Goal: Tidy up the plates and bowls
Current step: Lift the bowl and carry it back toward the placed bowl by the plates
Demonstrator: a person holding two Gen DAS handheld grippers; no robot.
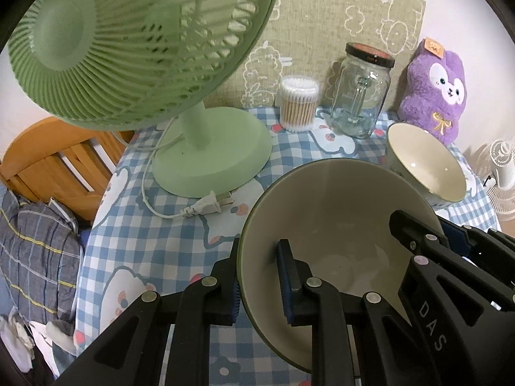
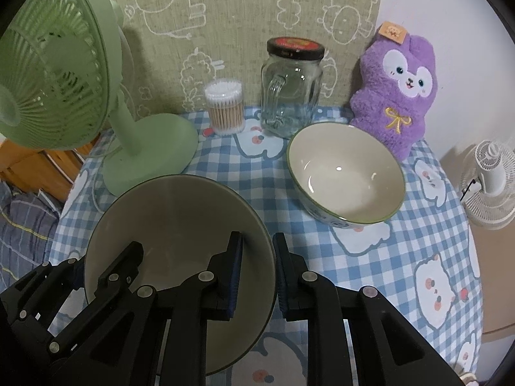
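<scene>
Both tools, left (image 1: 259, 284) and right (image 2: 257, 276), angled down, pinch near bowl (image 2: 167, 225)

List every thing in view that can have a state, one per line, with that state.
Near bowl: empty, gripped on opposite rims by both tongs.
Far bowl: empty, upright on the tablecloth.
Left tongs: shut on the near bowl's rim.
Right tongs: shut on the near bowl's rim.
Glass jar: lid on, looks empty.
Green fan: unplugged, plug lying on the cloth.
Cotton swab tub: full, upright.
Purple plush: upright against the wall.
</scene>
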